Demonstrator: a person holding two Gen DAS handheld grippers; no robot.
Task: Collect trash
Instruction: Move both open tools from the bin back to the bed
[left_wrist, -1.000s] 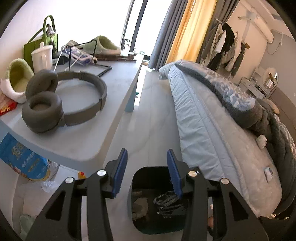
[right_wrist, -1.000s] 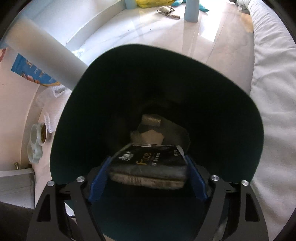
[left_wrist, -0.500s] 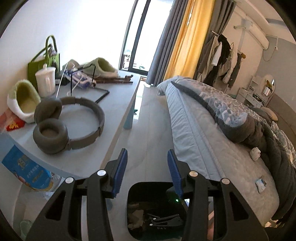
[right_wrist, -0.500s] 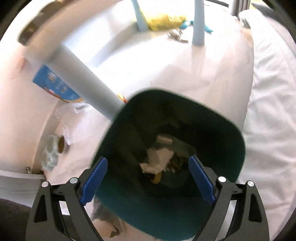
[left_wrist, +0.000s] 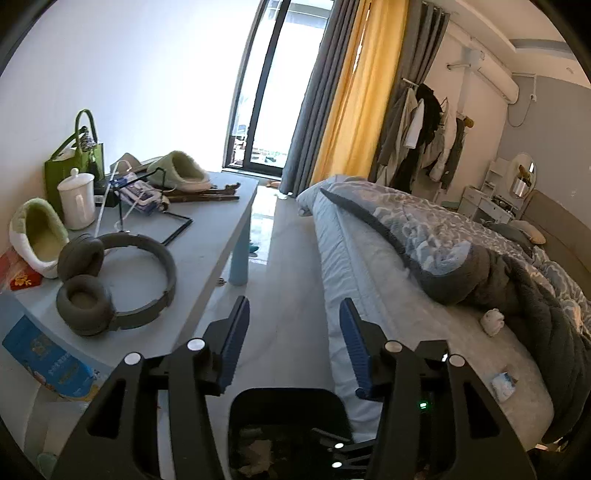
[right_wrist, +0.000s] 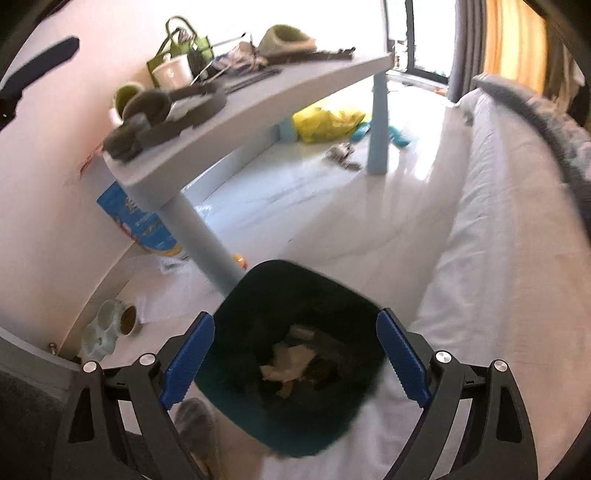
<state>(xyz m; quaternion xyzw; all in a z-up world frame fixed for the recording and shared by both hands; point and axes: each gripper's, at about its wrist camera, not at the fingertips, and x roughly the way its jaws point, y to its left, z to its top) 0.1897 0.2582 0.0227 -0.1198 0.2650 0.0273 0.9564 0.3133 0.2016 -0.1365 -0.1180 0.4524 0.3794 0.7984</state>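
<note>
A dark green trash bin (right_wrist: 255, 295) stands on the floor between the table and the bed, with crumpled paper (right_wrist: 288, 363) and a dark packet inside. My right gripper (right_wrist: 295, 354) is open and empty above the bin's mouth. My left gripper (left_wrist: 291, 343) is open and empty, higher up, with the bin (left_wrist: 288, 413) below it. A crumpled white tissue (left_wrist: 493, 321) and a small wrapper (left_wrist: 503, 382) lie on the bed.
The grey table (left_wrist: 207, 254) on the left holds headphones (left_wrist: 118, 280), slippers, a white cup (left_wrist: 77, 199) and a green bag. Under it lie a blue bag (right_wrist: 147, 221) and a yellow bag (right_wrist: 325, 122). The bed (left_wrist: 388, 280) is on the right.
My right gripper opened and let the dark packet fall into the bin, then rose up and back. My left gripper also rose, so the bin sits lower in its view.
</note>
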